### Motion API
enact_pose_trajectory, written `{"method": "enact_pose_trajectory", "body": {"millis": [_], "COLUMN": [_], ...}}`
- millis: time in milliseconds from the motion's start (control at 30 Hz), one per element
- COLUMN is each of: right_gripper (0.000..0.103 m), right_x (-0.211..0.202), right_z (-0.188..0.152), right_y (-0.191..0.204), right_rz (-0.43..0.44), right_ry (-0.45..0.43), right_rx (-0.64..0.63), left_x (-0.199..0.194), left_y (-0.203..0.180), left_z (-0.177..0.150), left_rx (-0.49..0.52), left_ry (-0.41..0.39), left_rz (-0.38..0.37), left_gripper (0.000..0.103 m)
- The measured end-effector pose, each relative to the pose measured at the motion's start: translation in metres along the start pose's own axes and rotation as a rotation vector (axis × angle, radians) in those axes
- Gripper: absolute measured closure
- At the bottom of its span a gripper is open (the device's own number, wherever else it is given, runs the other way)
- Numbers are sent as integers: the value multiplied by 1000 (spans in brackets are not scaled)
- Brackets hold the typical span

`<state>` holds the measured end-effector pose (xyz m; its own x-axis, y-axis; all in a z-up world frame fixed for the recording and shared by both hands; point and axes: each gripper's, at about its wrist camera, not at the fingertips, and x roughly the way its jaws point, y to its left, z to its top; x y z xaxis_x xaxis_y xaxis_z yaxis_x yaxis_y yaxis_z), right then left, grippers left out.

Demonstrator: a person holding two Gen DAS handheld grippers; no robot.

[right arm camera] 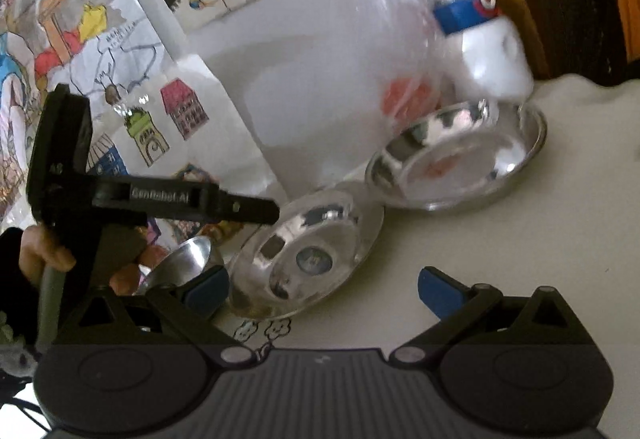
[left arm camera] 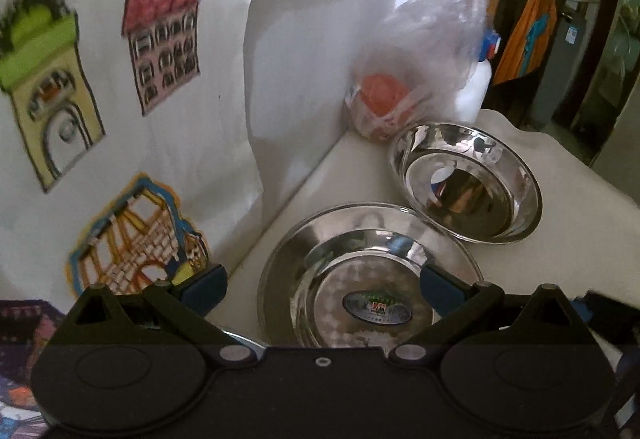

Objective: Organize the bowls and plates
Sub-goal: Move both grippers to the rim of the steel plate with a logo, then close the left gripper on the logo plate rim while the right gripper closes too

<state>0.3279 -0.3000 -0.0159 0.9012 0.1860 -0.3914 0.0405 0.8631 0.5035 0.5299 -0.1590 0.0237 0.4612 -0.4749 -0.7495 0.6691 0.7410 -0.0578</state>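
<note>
On the pale worktop point(left arm camera: 560, 167), a steel plate point(left arm camera: 368, 275) with an oval sticker at its centre lies near the wall, and a steel bowl point(left arm camera: 466, 181) sits just behind it, its rim overlapping the plate's edge. The left tool point(left arm camera: 324, 285) hovers over the plate with its blue pads spread wide, grasping nothing. The right tool point(right arm camera: 324, 289) is likewise released and empty, above the plate's near rim. A plastic bag point(left arm camera: 416, 71) holding something orange stands behind the bowl, beside a white bottle point(right arm camera: 492, 51) with a blue cap.
</note>
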Motion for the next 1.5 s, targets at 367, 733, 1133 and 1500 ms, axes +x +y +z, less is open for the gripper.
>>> {"method": "enact_pose_trajectory", "body": {"millis": [367, 733, 1133, 1500], "right_gripper": [13, 49, 78, 80], "right_x": [11, 16, 17, -5], "right_z": [-4, -1, -1, -3], "right_y": [9, 2, 2, -2], "right_rz": [-14, 16, 0, -22], "right_ry": [35, 46, 68, 94], "right_rx": [-55, 18, 18, 60], "left_x": [20, 31, 27, 21], "left_y": [12, 15, 17, 4], "left_z": [0, 4, 2, -3], "left_rx": [-87, -103, -83, -53], "left_ry": [76, 112, 117, 158], "left_rz": [-47, -36, -5, -34], "left_gripper": [8, 23, 52, 66]}}
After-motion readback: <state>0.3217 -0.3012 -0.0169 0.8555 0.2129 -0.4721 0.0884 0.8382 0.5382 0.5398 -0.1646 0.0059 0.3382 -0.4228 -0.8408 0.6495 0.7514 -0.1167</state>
